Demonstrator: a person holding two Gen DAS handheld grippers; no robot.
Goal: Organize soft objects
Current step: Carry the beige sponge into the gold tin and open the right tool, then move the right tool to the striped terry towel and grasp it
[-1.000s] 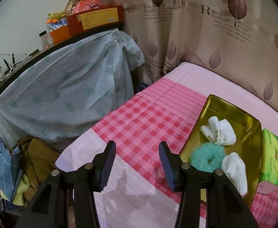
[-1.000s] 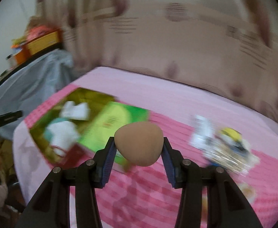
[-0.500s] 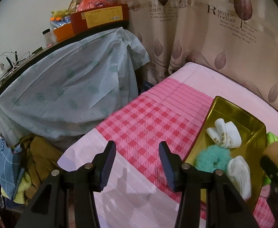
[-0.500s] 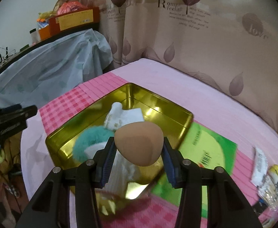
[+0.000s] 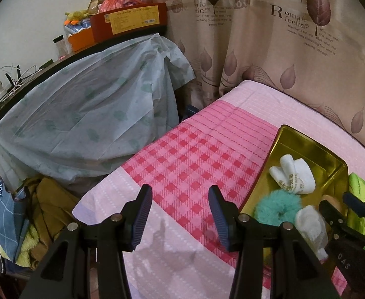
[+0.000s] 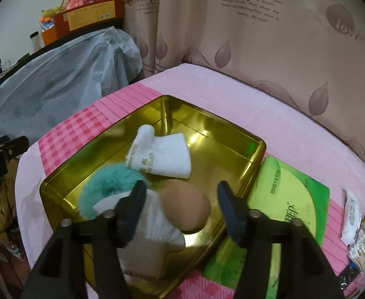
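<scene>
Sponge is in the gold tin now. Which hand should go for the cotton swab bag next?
Right, probably. The right gripper is open above the tin, with the swab bag just beside it. The left gripper hangs over bare bedsheet on the tin's far side.

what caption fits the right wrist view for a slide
Right gripper open above tan sponge dropped into gold tin.

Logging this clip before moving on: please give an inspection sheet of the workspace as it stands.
Surface: pink checked bedspread.
Job's things: gold metal tin holding tan egg-shaped sponge, teal fluffy scrunchie, two white folded cloths.
Clutter: green tissue pack, cotton swabs.
Grippers: right gripper just opened, pads clear of sponge; left gripper open, empty.
Cables: white wires on shelf.
Surroundings: leaf-print curtain, covered furniture.
</scene>
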